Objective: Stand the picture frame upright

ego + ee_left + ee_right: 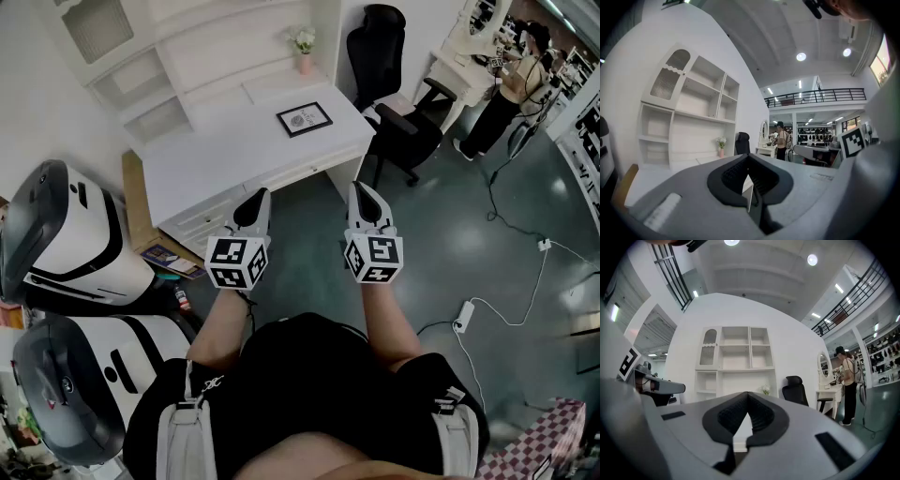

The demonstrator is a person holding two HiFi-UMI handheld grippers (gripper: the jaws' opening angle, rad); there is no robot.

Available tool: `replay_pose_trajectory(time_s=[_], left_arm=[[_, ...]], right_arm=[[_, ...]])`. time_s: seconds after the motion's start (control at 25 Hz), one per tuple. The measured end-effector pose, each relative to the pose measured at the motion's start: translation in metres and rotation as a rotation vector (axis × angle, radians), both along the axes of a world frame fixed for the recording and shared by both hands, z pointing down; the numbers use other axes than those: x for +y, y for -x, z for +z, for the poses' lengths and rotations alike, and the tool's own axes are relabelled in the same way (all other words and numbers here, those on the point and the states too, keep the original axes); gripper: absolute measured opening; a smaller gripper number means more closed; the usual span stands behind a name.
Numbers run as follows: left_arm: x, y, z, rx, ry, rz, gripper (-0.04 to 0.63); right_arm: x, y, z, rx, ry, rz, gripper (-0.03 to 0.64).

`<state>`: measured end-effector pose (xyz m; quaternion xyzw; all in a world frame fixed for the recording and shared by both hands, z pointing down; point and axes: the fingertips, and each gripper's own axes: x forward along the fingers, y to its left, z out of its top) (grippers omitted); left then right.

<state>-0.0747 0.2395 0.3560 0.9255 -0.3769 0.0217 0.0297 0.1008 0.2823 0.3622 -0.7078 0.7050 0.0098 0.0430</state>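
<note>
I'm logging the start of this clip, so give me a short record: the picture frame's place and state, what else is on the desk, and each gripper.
frame: picture frame lies flat, face up, on the white desk, near the end by the chair
also on desk: flower vase, at the back
left gripper: shut, empty, in front of the desk
right gripper: shut, empty, beside the left one
task: frame not yet touched

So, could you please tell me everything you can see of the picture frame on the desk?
The picture frame is a thin black rectangle around a white sheet with a small dark round print. It lies flat, face up, slightly askew on the white desk, toward its right end. Nothing touches it.
</note>
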Motion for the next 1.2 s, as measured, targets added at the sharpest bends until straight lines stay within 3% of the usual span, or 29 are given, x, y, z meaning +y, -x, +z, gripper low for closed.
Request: replay_pose_trajectory(time_s=[0.52,1.2], left_arm=[[-0.014,0.029,0.003,0.012,0.007,0.002,0.017],[-0.034,0.073,0.021,0.002,0.02,0.043,0.017]], right_arm=[[-0.015,0.032,0.005,-0.01,0.019,-0.002,0.0],[-0.025,0.06,0.019,-0.053,0.023,0.081,0.0]])
